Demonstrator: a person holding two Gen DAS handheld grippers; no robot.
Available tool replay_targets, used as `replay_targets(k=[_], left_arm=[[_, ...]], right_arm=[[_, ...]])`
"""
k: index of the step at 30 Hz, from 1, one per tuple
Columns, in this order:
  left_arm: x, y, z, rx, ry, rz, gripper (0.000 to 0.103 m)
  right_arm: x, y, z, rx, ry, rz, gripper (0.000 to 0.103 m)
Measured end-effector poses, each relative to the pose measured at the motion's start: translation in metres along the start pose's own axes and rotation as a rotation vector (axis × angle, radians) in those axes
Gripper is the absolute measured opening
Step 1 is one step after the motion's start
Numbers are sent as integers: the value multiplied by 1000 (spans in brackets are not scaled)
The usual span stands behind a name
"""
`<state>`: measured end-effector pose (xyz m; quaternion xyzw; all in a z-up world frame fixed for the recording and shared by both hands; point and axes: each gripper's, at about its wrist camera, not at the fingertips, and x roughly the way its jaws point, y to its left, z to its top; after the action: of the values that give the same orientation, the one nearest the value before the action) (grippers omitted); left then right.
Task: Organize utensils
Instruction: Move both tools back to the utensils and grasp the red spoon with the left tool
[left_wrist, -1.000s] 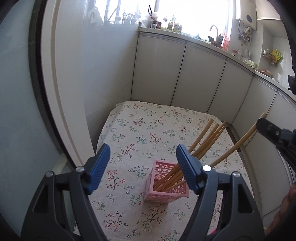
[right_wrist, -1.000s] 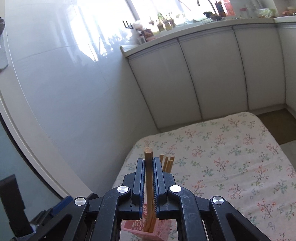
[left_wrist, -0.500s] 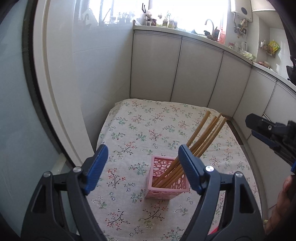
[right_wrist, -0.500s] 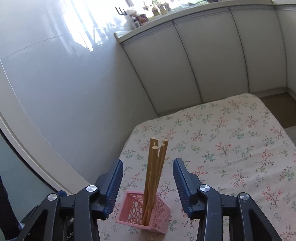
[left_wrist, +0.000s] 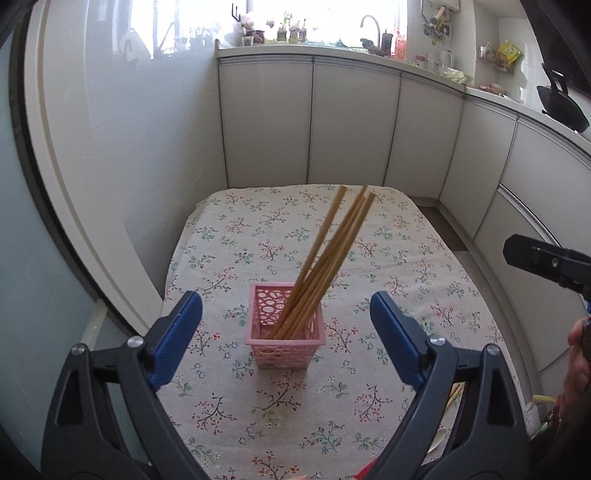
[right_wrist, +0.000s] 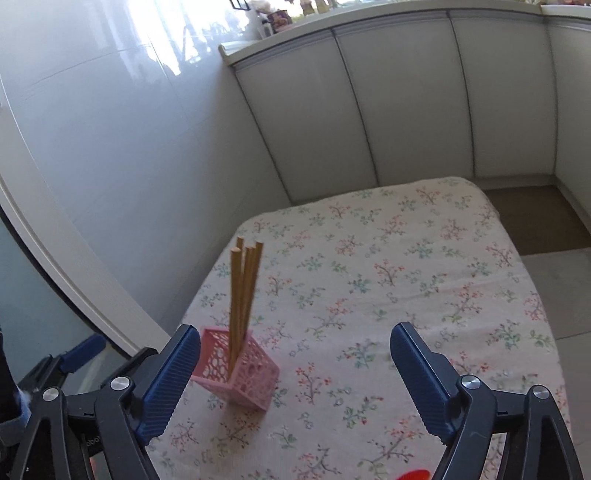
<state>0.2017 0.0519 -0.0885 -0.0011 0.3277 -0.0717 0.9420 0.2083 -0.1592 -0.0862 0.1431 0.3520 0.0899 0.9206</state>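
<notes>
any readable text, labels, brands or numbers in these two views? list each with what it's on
None can be read.
Yellow packet on the far wall rack: print too small and blurred.
Red bottle by the tap: label blurred.
Pink basket, chopsticks, floral tablecloth: no text, pattern only.
Left gripper and right gripper, both open: no markings visible.

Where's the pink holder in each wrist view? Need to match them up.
Left wrist: pink lattice holder sits at lower centre, between the open fingers of the left gripper.
Right wrist: pink lattice holder sits lower left, beside the inner finger of the open right gripper.
Shared landmark: the bundle of wooden chopsticks standing in it, on the floral tablecloth.
</notes>
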Motion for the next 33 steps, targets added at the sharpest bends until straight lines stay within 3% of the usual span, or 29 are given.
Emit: replay_targets(k=[9, 21, 25, 30, 33], left_arm=[[11, -52, -23, 140, 122, -95, 93], [73, -118, -73, 232, 438, -257, 92], [89, -131, -86, 240, 520, -299, 84], [105, -147, -96, 239, 596, -367, 61], [110, -161, -100, 261, 614, -408, 57]], right_arm=[[-2, -63, -28, 63, 146, -130, 93], [21, -124, -63, 140, 382, -215, 93], [28, -135, -71, 165, 441, -205, 93], [33, -149, -78, 193, 480, -215, 93], [33, -157, -80, 214, 488, -214, 93]])
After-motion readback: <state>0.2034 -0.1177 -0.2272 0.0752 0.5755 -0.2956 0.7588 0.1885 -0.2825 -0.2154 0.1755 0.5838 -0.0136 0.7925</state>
